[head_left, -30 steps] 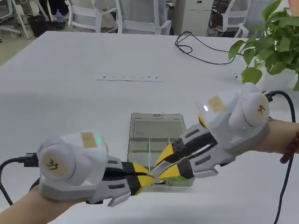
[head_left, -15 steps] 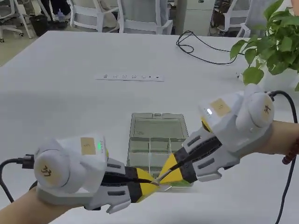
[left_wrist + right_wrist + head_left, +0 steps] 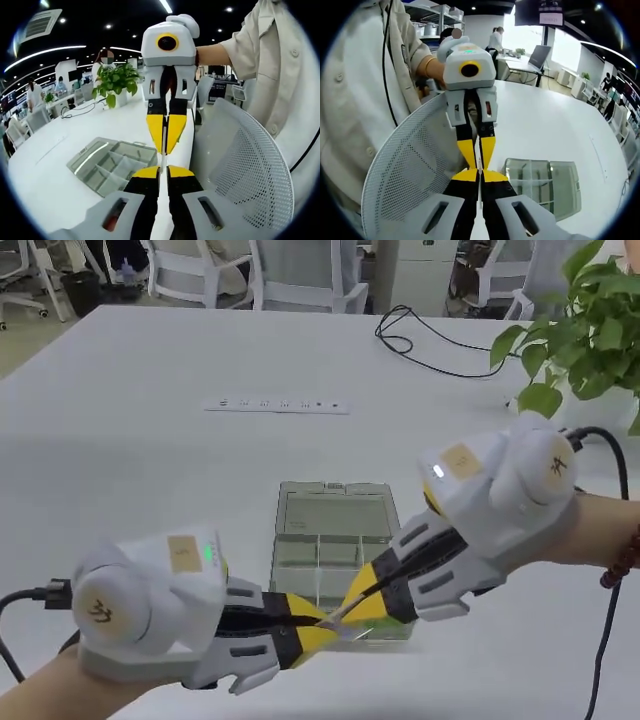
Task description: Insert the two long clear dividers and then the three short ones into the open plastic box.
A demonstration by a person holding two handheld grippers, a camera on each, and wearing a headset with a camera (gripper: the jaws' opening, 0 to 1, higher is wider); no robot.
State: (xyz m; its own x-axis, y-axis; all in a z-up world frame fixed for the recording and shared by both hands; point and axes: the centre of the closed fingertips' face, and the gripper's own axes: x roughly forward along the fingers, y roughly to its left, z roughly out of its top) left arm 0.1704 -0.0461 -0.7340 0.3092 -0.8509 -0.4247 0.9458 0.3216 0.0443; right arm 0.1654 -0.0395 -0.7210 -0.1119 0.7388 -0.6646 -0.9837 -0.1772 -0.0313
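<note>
The open clear plastic box [image 3: 335,502] lies on the white table, with dividers standing in its near half and its lid flat behind. Over the box's near edge, my left gripper [image 3: 322,626] and my right gripper [image 3: 350,608] meet tip to tip. Both are shut on a thin clear divider [image 3: 352,628], which I see almost edge-on. In the left gripper view my left gripper [image 3: 161,170] faces the right gripper [image 3: 165,150], with the box [image 3: 95,157] lower left. In the right gripper view my right gripper [image 3: 480,173] faces the left gripper [image 3: 480,152], beside the box [image 3: 565,182].
A white power strip [image 3: 278,406] lies farther back on the table. A black cable [image 3: 425,350] and a potted plant [image 3: 580,335] are at the back right. A white mesh chair [image 3: 250,170] stands at the table's near edge, with office chairs beyond the far side.
The right gripper's jaws, apart a second ago, have closed, and its tips have dropped slightly to meet the left gripper's tips over the box's near edge.
</note>
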